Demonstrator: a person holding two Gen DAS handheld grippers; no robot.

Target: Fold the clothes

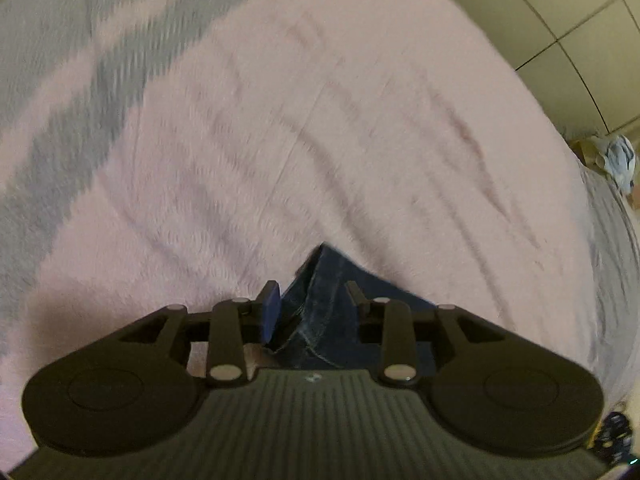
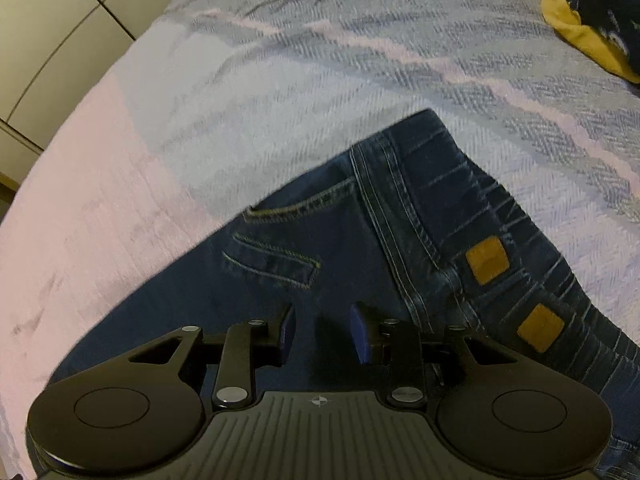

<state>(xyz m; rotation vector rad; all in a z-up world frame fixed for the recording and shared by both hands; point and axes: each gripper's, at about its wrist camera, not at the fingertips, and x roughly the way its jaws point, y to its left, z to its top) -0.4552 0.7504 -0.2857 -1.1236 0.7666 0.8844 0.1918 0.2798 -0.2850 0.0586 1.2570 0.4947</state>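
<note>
Closest to me, my left gripper (image 1: 312,304) has its jaws part-way apart with a peaked fold of the dark jeans (image 1: 324,292) standing up between them; the blue pad (image 1: 270,312) on one side sits right against the cloth, but I cannot tell whether the other side presses on it, so I won't call it a grip. My right gripper (image 2: 323,334) hangs over the jeans (image 2: 360,240) with a narrow gap between its blue pads (image 2: 362,338), and whether they pinch the denim I cannot tell from here. Just ahead of it the pocket stitching and the waistband with two tan patches (image 2: 487,261) lie flat on the bed. Beyond that the pink blanket (image 1: 320,120) spreads out, meeting the grey-striped cover (image 2: 360,40). Far off, a yellow-and-dark garment (image 2: 592,12) lies near the cover's edge, and pale floor tiles (image 1: 560,20) show past the bed.
</note>
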